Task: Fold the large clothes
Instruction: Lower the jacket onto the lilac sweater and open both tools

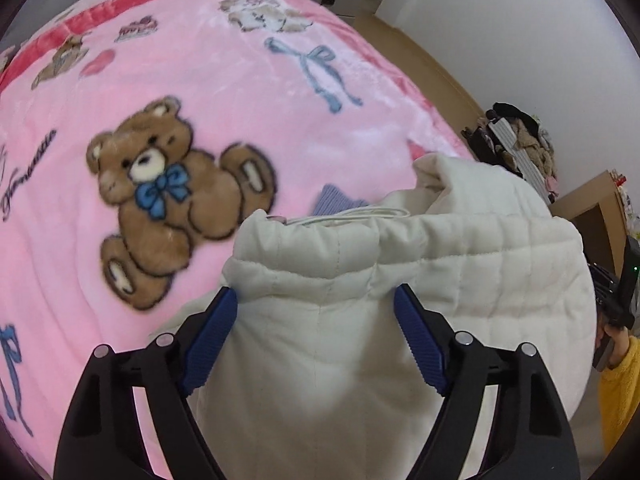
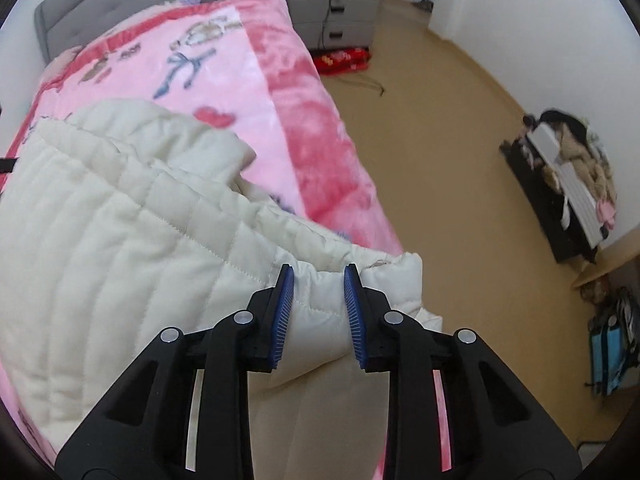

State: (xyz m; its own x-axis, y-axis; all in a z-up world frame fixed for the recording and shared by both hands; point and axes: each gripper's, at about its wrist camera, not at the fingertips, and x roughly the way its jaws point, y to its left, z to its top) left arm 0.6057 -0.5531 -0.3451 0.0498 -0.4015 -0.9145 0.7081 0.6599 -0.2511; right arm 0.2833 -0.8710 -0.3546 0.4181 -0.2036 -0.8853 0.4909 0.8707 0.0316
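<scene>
- A dark cursive word ran along the left edge of the pink blanket, beside the printed bear (too blurred to read).
- Nothing else carried legible text.

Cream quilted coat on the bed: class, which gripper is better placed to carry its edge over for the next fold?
Right gripper: probably, it pinches the coat; the left gripper only straddles it.

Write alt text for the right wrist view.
The right tool pinches a puffy edge of a cream quilted coat lying on a bed's pink blanket. Tan floor and a grey nightstand lie beyond.
</scene>
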